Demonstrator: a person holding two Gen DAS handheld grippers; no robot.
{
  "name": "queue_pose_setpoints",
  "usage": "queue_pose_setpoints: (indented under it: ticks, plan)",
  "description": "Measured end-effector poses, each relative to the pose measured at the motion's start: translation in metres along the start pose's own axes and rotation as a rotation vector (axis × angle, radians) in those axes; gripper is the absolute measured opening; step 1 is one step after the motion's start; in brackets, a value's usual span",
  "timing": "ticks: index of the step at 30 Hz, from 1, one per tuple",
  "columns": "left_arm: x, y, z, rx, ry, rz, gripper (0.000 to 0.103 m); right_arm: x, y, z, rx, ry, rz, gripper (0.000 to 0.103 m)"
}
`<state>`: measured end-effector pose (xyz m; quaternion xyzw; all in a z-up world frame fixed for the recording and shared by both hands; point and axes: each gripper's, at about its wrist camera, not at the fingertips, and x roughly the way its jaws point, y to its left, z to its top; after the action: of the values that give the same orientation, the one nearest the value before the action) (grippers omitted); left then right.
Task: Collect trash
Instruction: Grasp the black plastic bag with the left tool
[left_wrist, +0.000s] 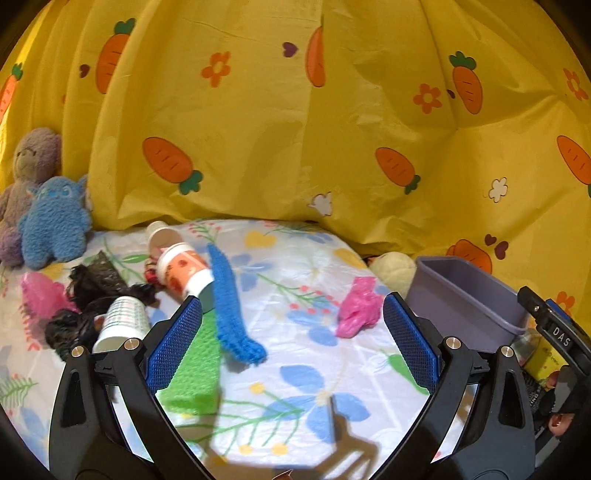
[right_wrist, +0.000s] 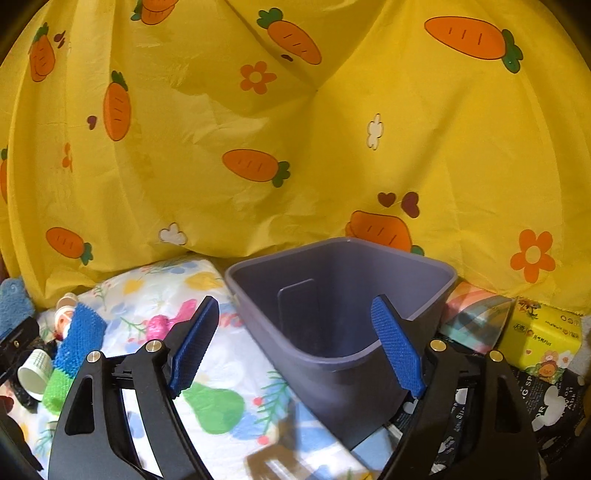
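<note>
Left claw (left_wrist: 291, 334) spread wide and empty over the floral sheet (left_wrist: 314, 369), pink plastic scrap (left_wrist: 358, 308) and blue knitted strip (left_wrist: 229, 295) lying between its pads untouched. Right claw (right_wrist: 295, 345) also well open, gripping nothing, aimed at the grey bin (right_wrist: 332, 302). Paper cups (left_wrist: 184, 269) and black bags (left_wrist: 88, 295) heaped left; yellow carrot-print curtain (left_wrist: 295, 129) behind.
</note>
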<state>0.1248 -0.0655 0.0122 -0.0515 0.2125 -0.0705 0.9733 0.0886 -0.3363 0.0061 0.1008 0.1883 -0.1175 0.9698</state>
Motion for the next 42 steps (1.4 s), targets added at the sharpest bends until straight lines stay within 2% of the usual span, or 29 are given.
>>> queue_pose_setpoints:
  ticks: [9,16,22,28,31,33,36,39,42]
  plan:
    - [-0.041,0.094,-0.026,-0.060,-0.003,0.233,0.097,-0.016,0.076,-0.024,-0.102,0.032,0.190,0.082]
    - [-0.050,0.152,-0.033,-0.114,0.021,0.336,0.095,-0.020,0.133,-0.045,-0.184,0.083,0.318,0.082]
    - [-0.028,0.170,-0.034,-0.148,0.098,0.315,0.082,-0.025,0.159,-0.056,-0.239,0.097,0.371,0.082]
    - [-0.003,0.184,-0.036,-0.210,0.178,0.265,0.060,-0.021,0.172,-0.060,-0.264,0.113,0.392,0.082]
    - [0.005,0.187,-0.037,-0.230,0.203,0.241,0.044,-0.018,0.181,-0.063,-0.285,0.126,0.407,0.082]
    - [0.010,0.190,-0.040,-0.249,0.230,0.230,0.026,-0.017,0.188,-0.066,-0.302,0.134,0.424,0.082]
    - [0.013,0.196,-0.042,-0.280,0.239,0.209,0.011,-0.017,0.198,-0.070,-0.329,0.143,0.449,0.082]
    - [0.013,0.197,-0.042,-0.289,0.239,0.193,0.004,-0.019,0.209,-0.072,-0.354,0.144,0.472,0.082]
    - [0.010,0.194,-0.041,-0.277,0.220,0.185,0.002,-0.019,0.219,-0.074,-0.381,0.152,0.492,0.080]
